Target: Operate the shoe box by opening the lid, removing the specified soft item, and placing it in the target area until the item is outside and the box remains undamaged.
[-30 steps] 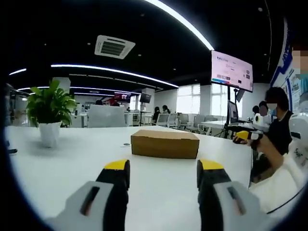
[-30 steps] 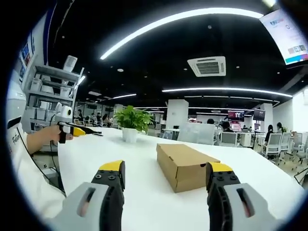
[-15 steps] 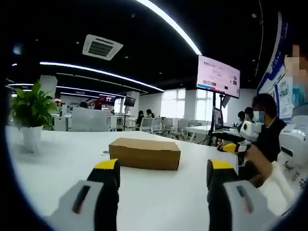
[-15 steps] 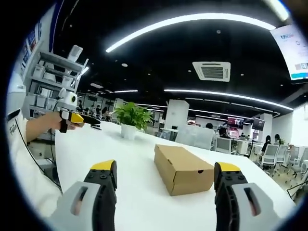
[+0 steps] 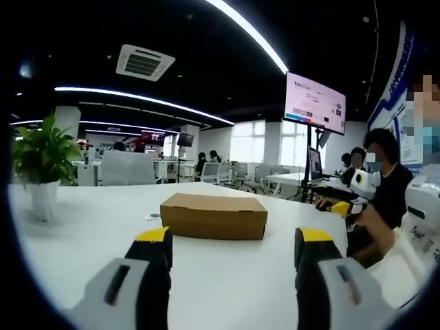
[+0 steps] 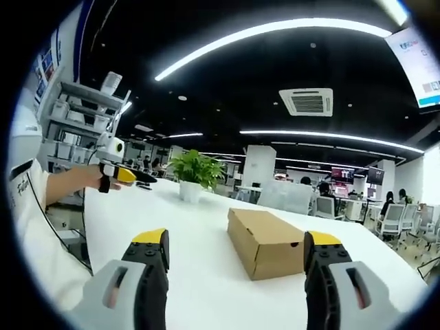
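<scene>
Sitting shut on the white table (image 5: 82,227), well ahead of both grippers: a plain brown shoe box (image 5: 214,216), lid down and flush, nothing lifted, nothing taken out. Judging from that, barely begun; opening the lid, drawing out the soft item and setting it down all left to do. No sign of the soft item itself, presumably inside; no marked target area to be made out on the table.

Left gripper (image 5: 234,245) held low over the table, jaws spread wide and empty, the box framed between them in the left gripper view but well apart from both tips. Right gripper (image 6: 239,247) likewise parted and holding nothing, aimed at a short end and one long side of the box from a corner angle in the right gripper view. Also visible off to the left in that view: the other gripper, gripped in a hand (image 6: 86,180) above the table edge.

Box: matte corrugated cardboard, low and rectangular, crisp edges, flat top, a small dark round hole (image 6: 291,244) in the short end. Likely light and easy to dent, so a gentle lift at the lid rim called for. Table: smooth, glossy white, bare around the box. Gripper jaws: black with yellow caps, grey bodies below. Beyond the box, near the far edge: a leafy green plant (image 6: 196,169) in a white pot.
</scene>
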Demonstrator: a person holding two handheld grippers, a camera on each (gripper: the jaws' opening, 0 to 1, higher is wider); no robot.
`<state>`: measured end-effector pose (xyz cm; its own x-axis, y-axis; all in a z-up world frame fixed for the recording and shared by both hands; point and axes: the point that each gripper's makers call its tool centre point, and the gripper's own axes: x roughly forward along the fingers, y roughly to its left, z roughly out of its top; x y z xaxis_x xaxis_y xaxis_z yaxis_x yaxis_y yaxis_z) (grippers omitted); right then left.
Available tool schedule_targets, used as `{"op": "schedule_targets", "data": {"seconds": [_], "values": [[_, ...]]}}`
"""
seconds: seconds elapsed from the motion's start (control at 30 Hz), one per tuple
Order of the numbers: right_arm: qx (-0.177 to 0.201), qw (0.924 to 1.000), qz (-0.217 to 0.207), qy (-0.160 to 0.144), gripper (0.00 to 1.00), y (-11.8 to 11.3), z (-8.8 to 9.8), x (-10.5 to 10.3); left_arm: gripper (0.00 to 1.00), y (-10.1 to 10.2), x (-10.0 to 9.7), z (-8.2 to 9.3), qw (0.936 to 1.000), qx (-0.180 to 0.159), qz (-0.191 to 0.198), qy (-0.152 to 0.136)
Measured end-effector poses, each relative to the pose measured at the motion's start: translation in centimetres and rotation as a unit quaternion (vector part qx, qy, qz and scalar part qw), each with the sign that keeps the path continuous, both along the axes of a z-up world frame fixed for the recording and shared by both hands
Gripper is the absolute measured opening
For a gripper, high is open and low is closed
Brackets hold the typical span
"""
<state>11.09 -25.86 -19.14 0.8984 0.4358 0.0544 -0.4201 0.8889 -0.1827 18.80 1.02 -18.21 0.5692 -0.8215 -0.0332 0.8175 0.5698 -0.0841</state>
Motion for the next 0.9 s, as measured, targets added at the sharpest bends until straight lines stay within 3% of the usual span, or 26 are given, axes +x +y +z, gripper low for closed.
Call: {"op": "schedule_targets", "data": {"seconds": [0.1,0.23,0.47,0.73,0.8,0.9], "values": [[0.007,1.0,-0.001,-0.002,0.82,-0.3,0.1,-0.2,0.69,0.2,0.3,-0.3,0.9999,0.012,-0.002,-0.003],[0.005,0.9999,-0.013,0.001,0.81,-0.9,0.0,-0.1,0.73,-0.2,0.1,-0.2,0.9999,-0.007,-0.012,0.005],[0.04,0.9978,-0.052,0.01,0.8,-2.6,0.0,0.7,0.73,0.1,1.2,-0.2,0.9998,0.015,0.004,-0.012],[0.044,0.9974,-0.057,0.004,0.83,-2.5,0.5,1.1,0.74,-0.2,3.0,0.5,0.9996,0.008,-0.012,-0.024],[0.042,0.9976,-0.055,0.004,0.84,-2.2,0.7,1.3,0.73,-0.7,3.0,0.2,0.9989,0.024,-0.027,-0.028],[0.037,0.9979,-0.053,0.002,0.84,-1.9,1.2,1.6,0.72,-0.9,3.6,-0.5,0.9981,0.053,-0.018,-0.026]]}}
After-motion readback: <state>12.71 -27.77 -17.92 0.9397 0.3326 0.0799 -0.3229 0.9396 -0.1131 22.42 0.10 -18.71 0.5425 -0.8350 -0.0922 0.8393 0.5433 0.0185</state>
